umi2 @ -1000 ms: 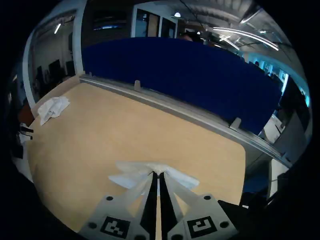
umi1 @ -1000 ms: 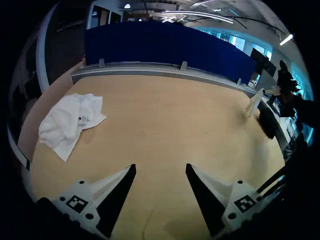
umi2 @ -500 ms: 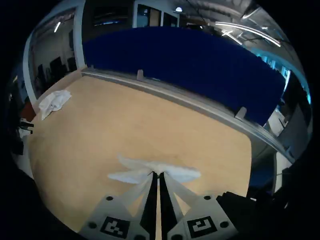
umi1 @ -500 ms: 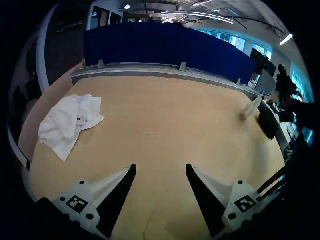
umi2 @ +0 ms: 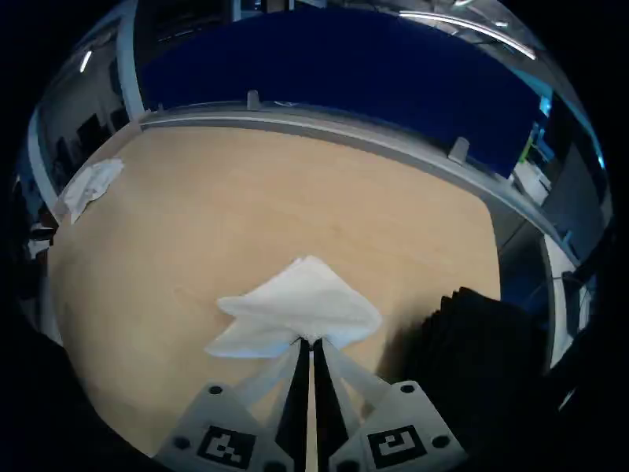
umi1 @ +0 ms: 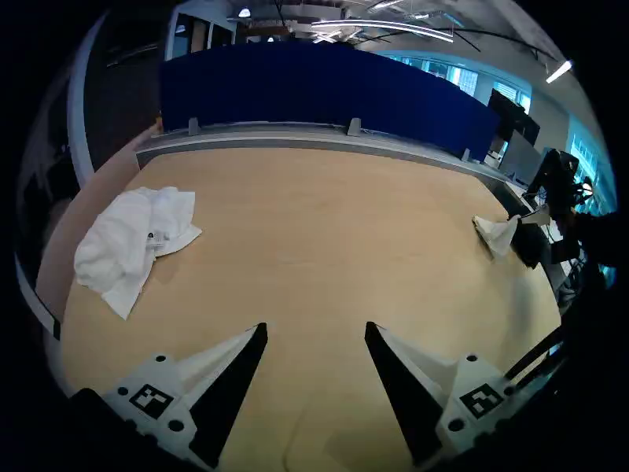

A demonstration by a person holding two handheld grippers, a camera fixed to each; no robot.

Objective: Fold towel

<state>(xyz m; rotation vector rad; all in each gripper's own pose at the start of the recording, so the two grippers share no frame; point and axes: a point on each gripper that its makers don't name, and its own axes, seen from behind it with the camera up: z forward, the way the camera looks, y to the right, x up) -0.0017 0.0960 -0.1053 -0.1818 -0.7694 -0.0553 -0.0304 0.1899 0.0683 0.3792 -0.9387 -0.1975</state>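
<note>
Lower centre, right gripper view: right gripper (umi2: 313, 346), jaws pinched together on white towel (umi2: 303, 303). Left gripper (umi1: 314, 330), jaws wide apart, empty, over desk (umi1: 330, 220); crumpled towel (umi1: 130, 244) left-centre.

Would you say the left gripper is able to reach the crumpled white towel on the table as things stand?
Probably yes: the left gripper is open and empty, and only bare wooden table lies between it and the crumpled white towel ahead to its left.

The left gripper (umi1: 314, 326) is held forward with its jaws spread wide apart, while the right gripper (umi2: 312, 344) is clamped, jaws together, on a white towel (umi2: 303, 303) edge.
</note>
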